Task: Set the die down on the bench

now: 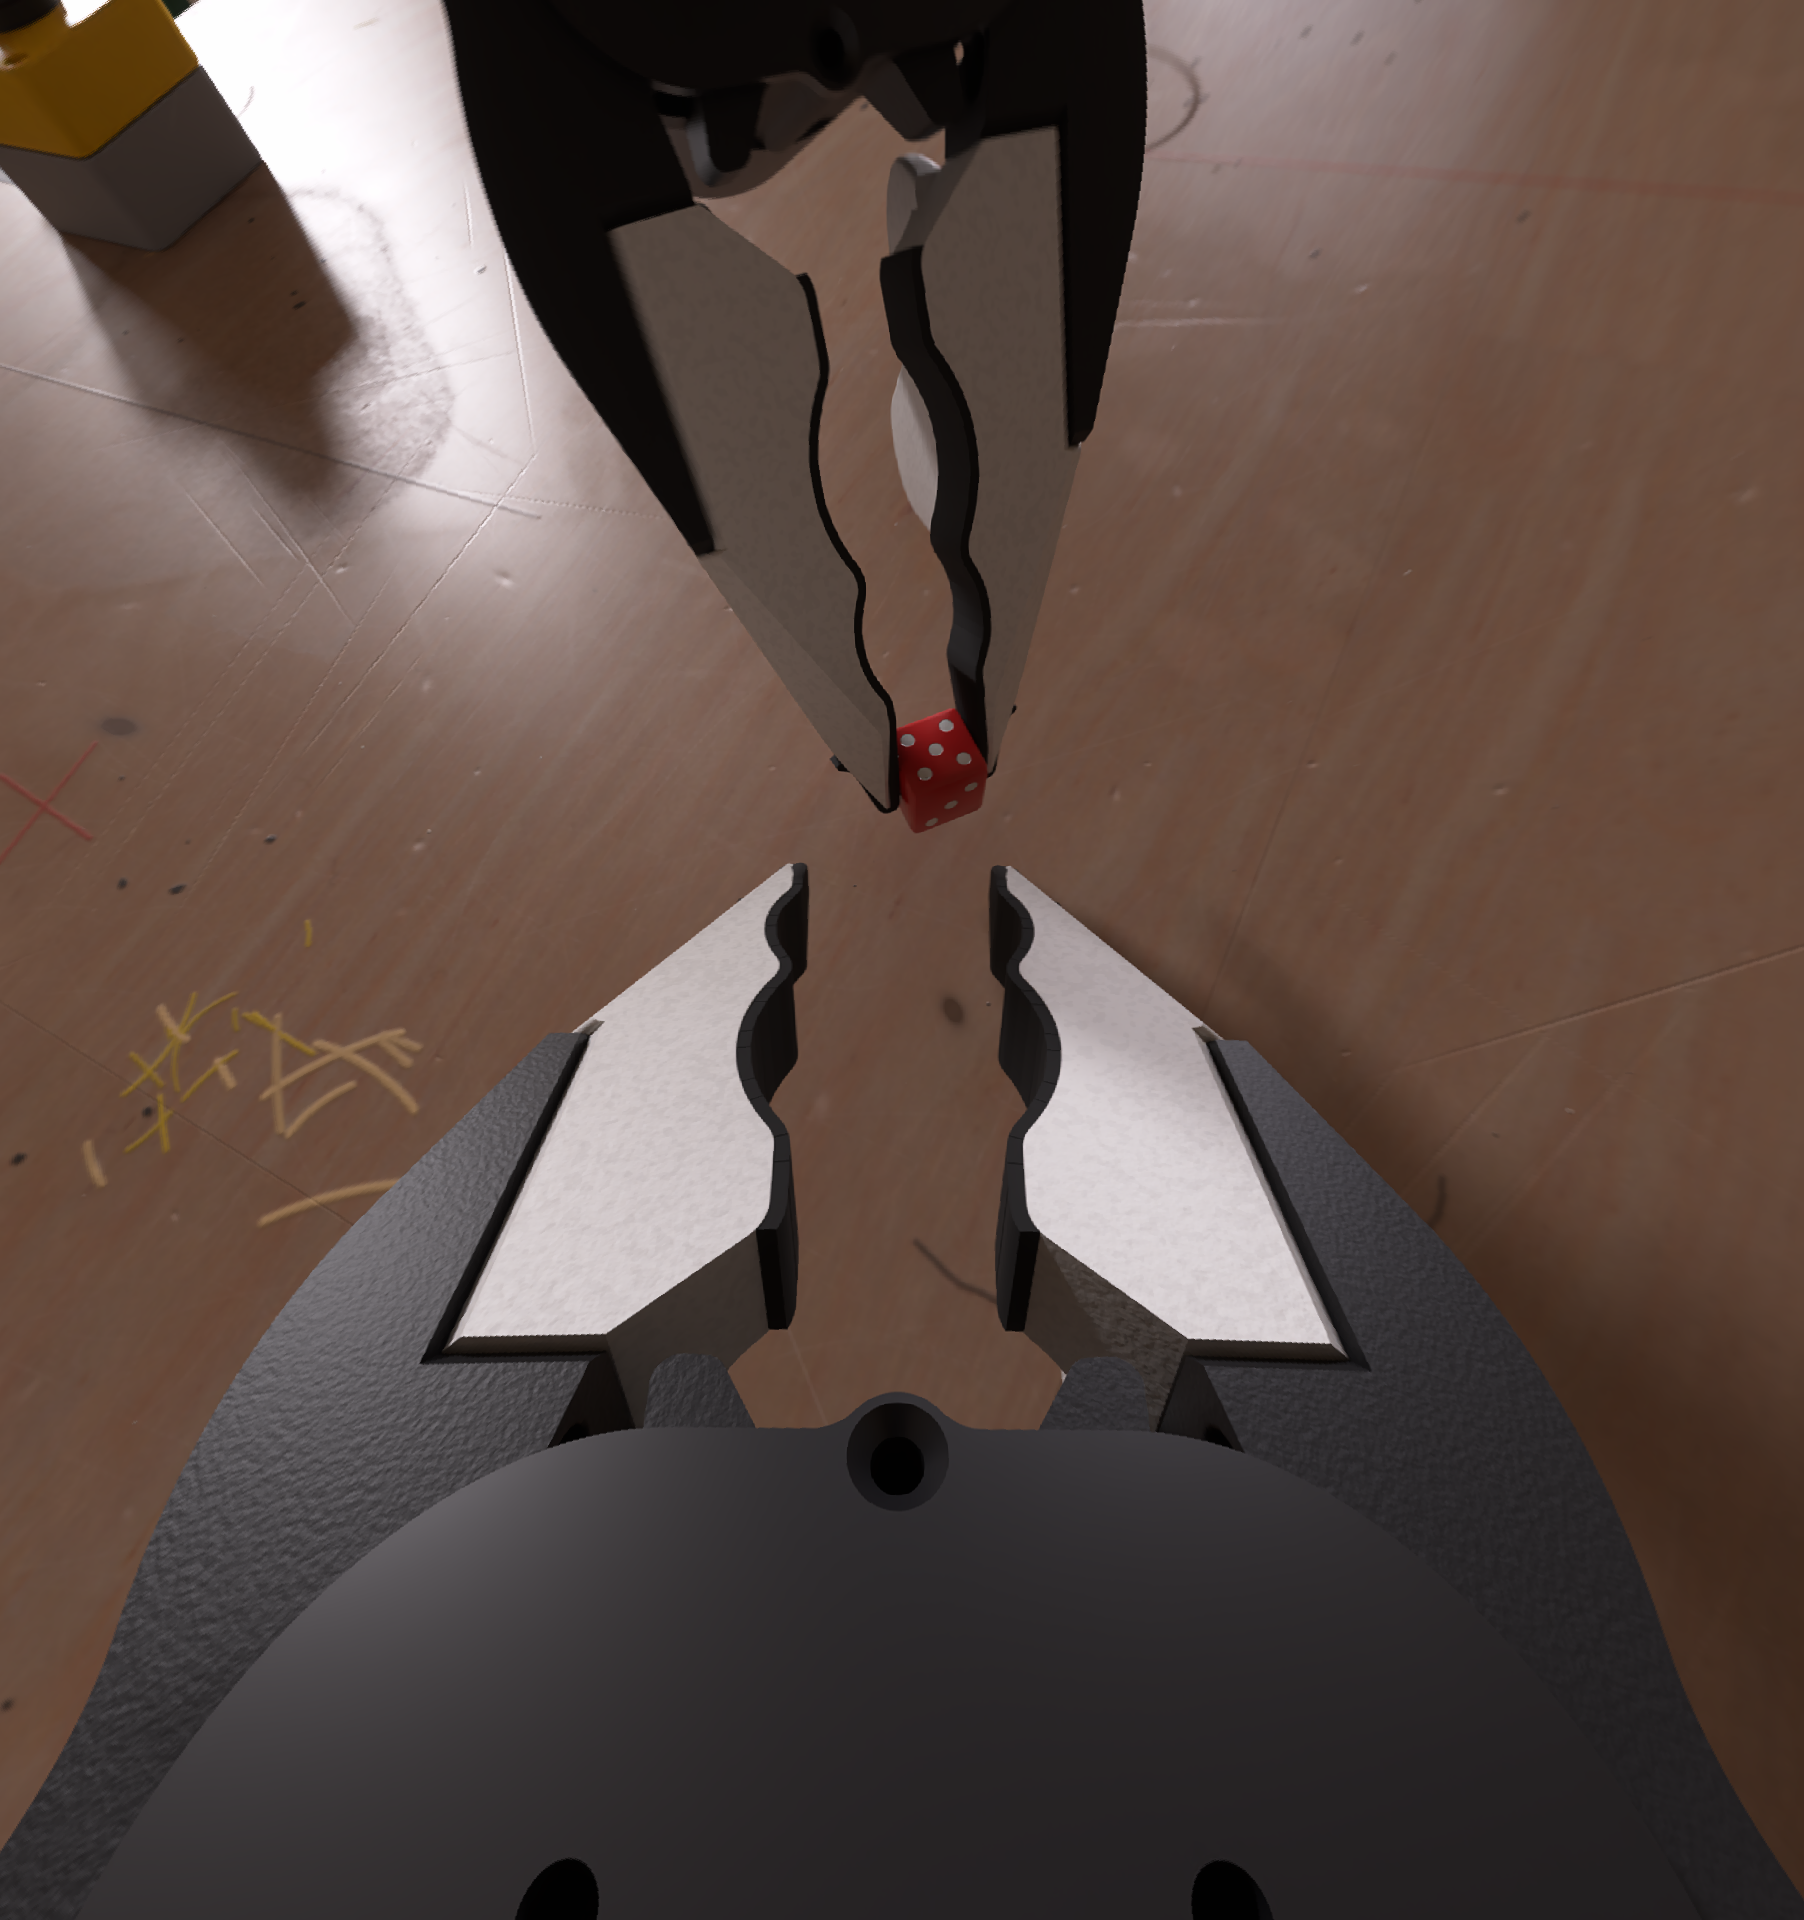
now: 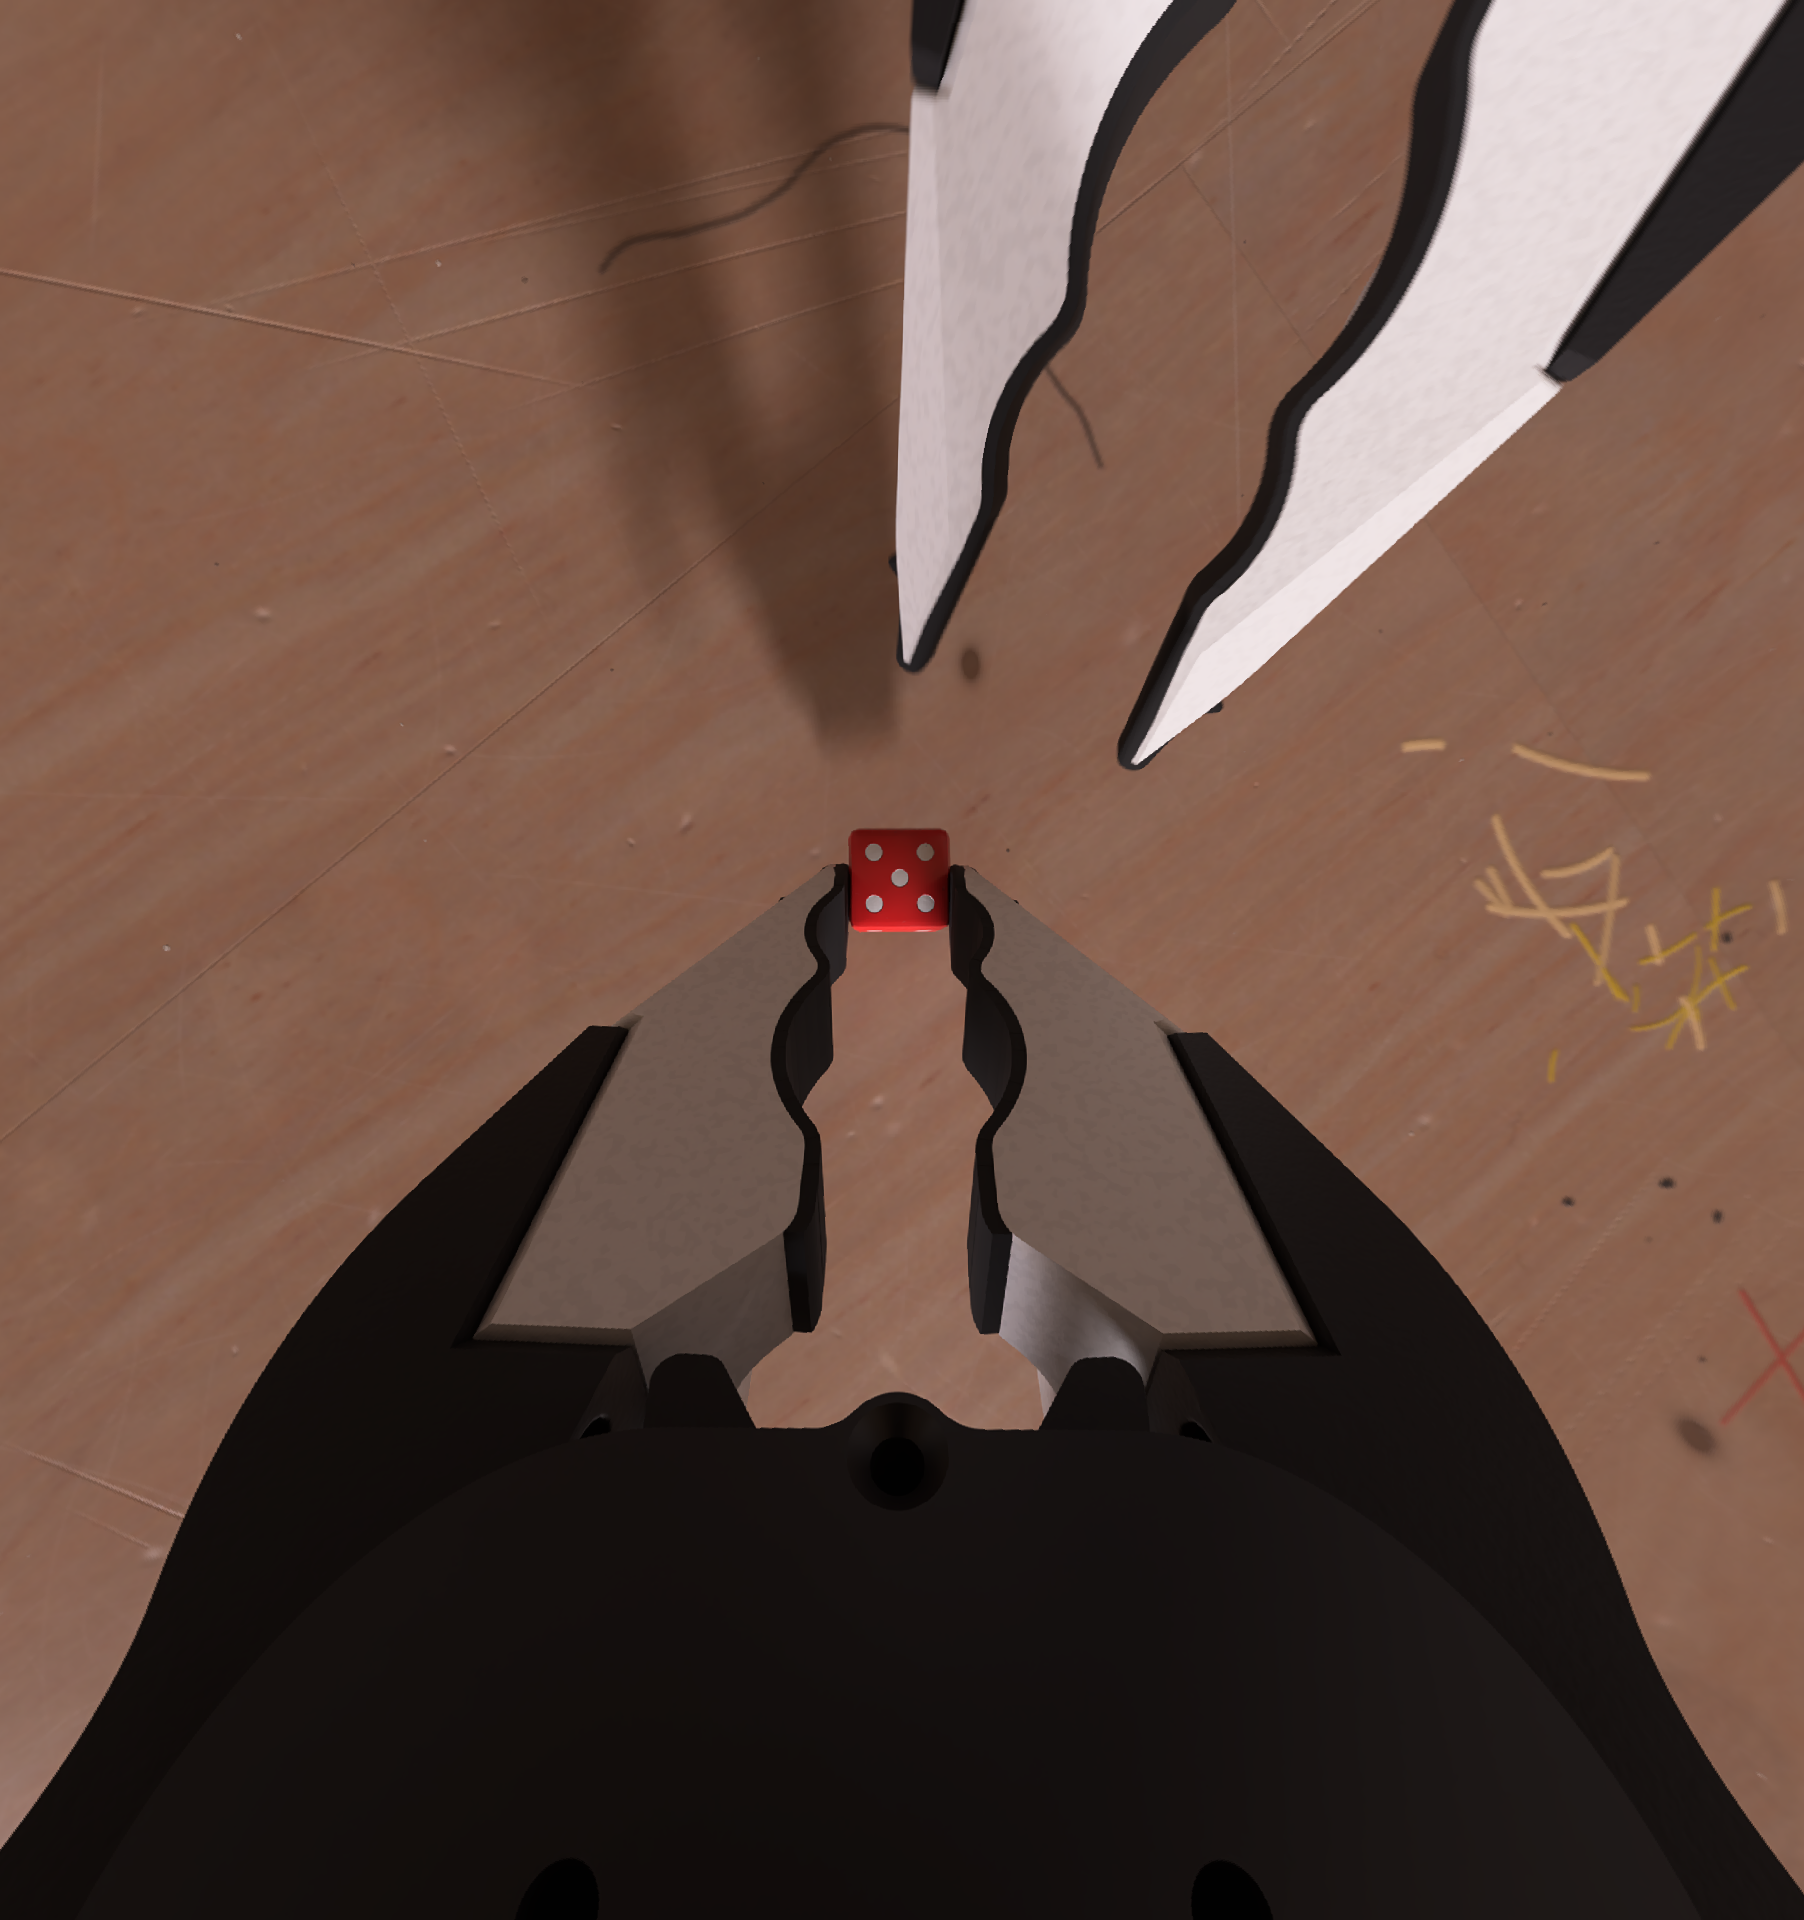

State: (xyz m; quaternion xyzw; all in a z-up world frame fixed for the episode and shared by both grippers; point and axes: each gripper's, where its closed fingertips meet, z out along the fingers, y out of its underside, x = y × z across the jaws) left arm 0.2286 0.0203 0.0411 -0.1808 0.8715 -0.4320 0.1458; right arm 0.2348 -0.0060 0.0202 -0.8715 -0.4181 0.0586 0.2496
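Observation:
A small red die (image 2: pixel 899 880) with white pips is pinched between the fingertips of my right gripper (image 2: pixel 899 883), above the brown wooden bench (image 2: pixel 358 623). In the left wrist view the same die (image 1: pixel 939 771) shows in the right gripper (image 1: pixel 942 774), which points toward the camera from the top. My left gripper (image 1: pixel 896 883) is open and empty, its tips just short of the die. It also shows in the right wrist view (image 2: pixel 1023 712), coming in from the top right with its jaws apart.
A yellow and grey block (image 1: pixel 87 114) stands at the far left corner. Yellow scribbles (image 1: pixel 264 1070) and a red cross (image 1: pixel 46 805) mark the bench on the left; both also show in the right wrist view, scribbles (image 2: pixel 1615 935) and cross (image 2: pixel 1781 1356).

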